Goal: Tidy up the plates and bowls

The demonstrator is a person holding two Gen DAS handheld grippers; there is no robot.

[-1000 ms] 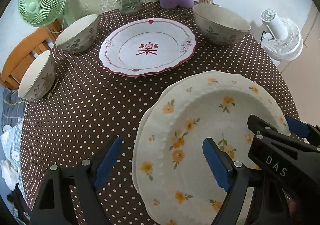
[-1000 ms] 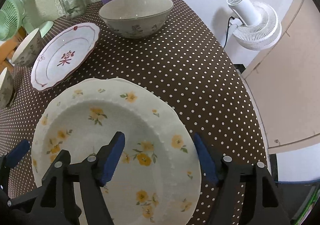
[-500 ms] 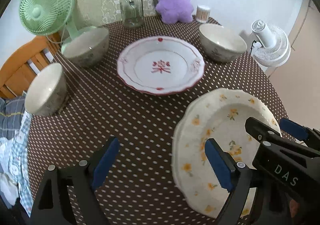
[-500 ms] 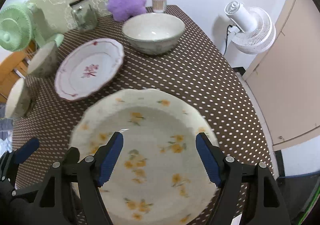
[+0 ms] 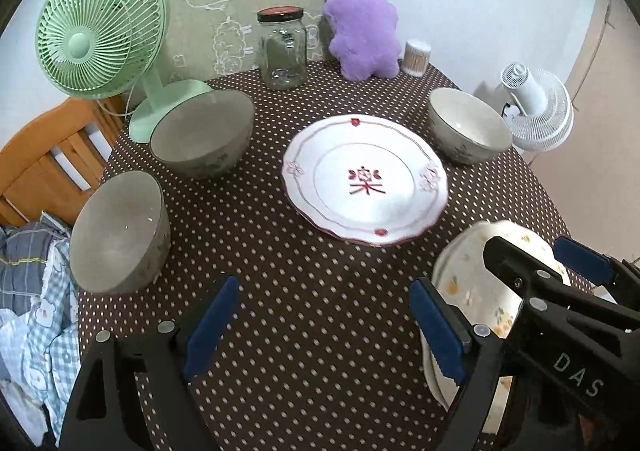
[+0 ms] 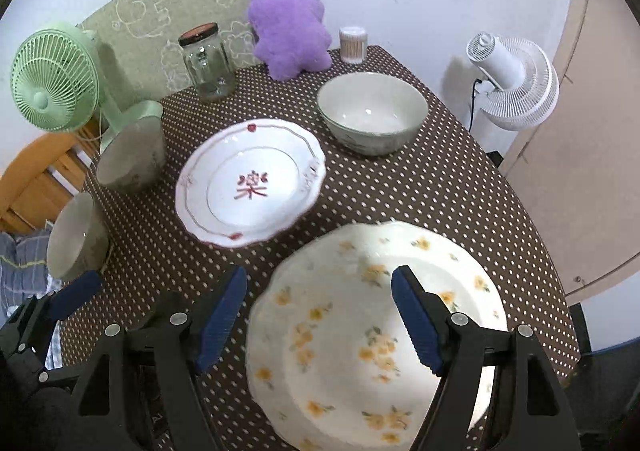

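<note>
A stack of yellow-flowered plates (image 6: 360,335) lies at the table's near right; it also shows in the left wrist view (image 5: 468,291). A white plate with a red character (image 5: 364,179) (image 6: 248,183) sits mid-table. Three grey bowls stand around it: near left (image 5: 120,231) (image 6: 76,239), back left (image 5: 202,133) (image 6: 132,155), back right (image 5: 468,131) (image 6: 372,113). My left gripper (image 5: 324,327) is open above bare tablecloth, left of the flowered plates. My right gripper (image 6: 320,319) is open above the flowered plates, holding nothing.
A green fan (image 5: 100,27), glass jar (image 5: 282,47), purple plush toy (image 5: 362,27) and toothpick pot (image 5: 416,57) stand along the back. A white fan (image 5: 536,107) stands off the table's right edge. A wooden chair (image 5: 44,163) and clothes lie to the left.
Both grippers have pulled back and up from the flowered plates, so more of the table shows. Both stay open. The dishes have not moved.
</note>
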